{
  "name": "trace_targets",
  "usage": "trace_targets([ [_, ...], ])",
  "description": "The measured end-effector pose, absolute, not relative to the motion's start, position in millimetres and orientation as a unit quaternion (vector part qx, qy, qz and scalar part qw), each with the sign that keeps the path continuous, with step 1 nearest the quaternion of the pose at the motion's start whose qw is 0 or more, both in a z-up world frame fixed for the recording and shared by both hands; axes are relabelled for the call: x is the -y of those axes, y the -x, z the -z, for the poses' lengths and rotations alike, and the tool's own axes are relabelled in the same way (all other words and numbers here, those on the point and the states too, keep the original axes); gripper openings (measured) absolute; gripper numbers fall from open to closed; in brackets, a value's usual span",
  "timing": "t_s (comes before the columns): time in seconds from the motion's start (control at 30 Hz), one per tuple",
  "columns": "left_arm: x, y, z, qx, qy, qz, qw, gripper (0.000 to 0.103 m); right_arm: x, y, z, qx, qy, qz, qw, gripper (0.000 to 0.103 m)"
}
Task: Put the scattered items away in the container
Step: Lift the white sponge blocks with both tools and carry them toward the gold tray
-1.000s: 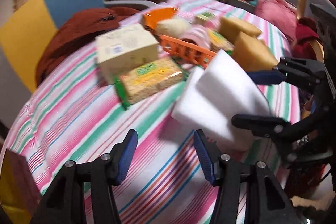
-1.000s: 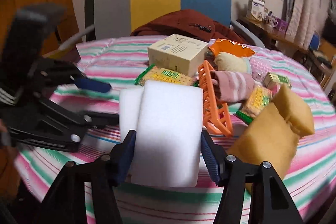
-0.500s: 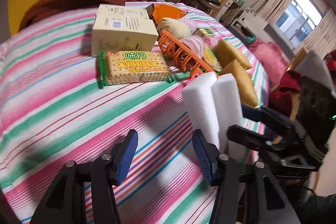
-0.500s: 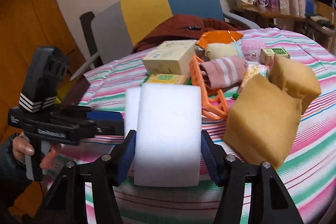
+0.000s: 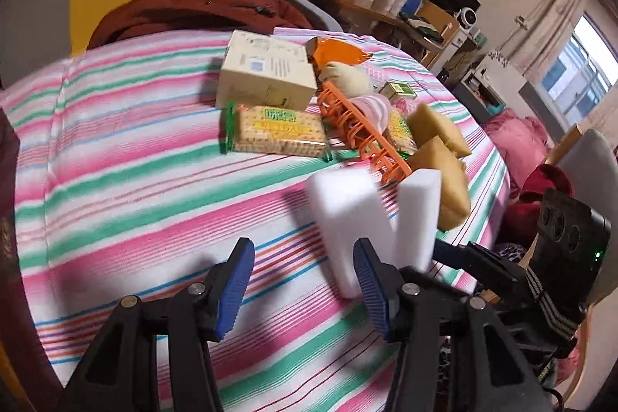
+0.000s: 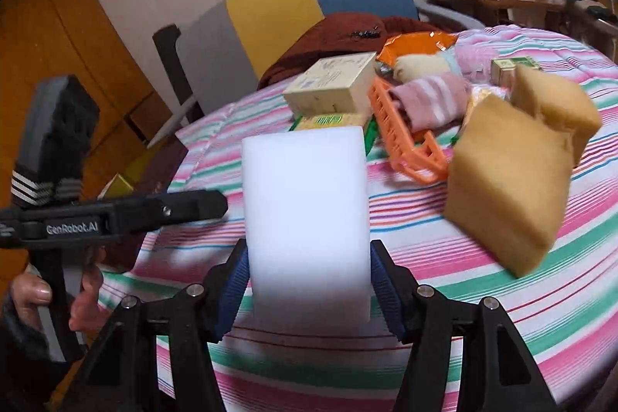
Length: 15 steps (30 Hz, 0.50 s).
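My right gripper (image 6: 307, 280) is shut on a white foam sponge (image 6: 305, 219) held upright above the near edge of the striped table. In the left wrist view this sponge (image 5: 421, 219) forms a V with a second white block (image 5: 347, 226); I cannot tell whether that one is gripped too. My left gripper (image 5: 303, 288) hangs open over the cloth just left of the blocks, with nothing between its pads. The orange basket (image 5: 363, 138) (image 6: 401, 141) lies tipped on its side mid-table with a pink striped sock (image 6: 428, 99) in it.
Two tan sponges (image 6: 506, 188) stand right of the basket. A cracker pack (image 5: 278, 130) and a cream box (image 5: 266, 72) lie left of it. An orange bag (image 5: 336, 53) and a small green box (image 6: 510, 66) sit behind. A chair with a brown garment (image 5: 201, 6) stands beyond the table.
The left gripper rolled and shifted, so the table now looks tilted. The two white blocks splayed apart into a V. The right gripper kept its grip on the sponge.
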<state>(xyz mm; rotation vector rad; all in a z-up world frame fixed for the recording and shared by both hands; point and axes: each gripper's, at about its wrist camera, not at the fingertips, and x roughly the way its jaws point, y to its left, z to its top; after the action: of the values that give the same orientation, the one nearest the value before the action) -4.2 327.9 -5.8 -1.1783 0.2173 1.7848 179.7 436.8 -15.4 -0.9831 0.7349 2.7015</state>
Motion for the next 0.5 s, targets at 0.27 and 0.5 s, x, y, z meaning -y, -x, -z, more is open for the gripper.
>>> trace_targets([
  [0.27,-354.4,12.4,28.6,-0.122,0.498,-0.721,0.467,0.054,-438.2,-202.2,14.8,-0.246,0.327,-0.906,0.107,0.061],
  [0.5,-351.1,-0.2,14.6,-0.108,0.479,-0.715,0.498,0.054,-448.0,-198.8,20.8,-0.267,0.323,-0.901,0.113,0.06],
])
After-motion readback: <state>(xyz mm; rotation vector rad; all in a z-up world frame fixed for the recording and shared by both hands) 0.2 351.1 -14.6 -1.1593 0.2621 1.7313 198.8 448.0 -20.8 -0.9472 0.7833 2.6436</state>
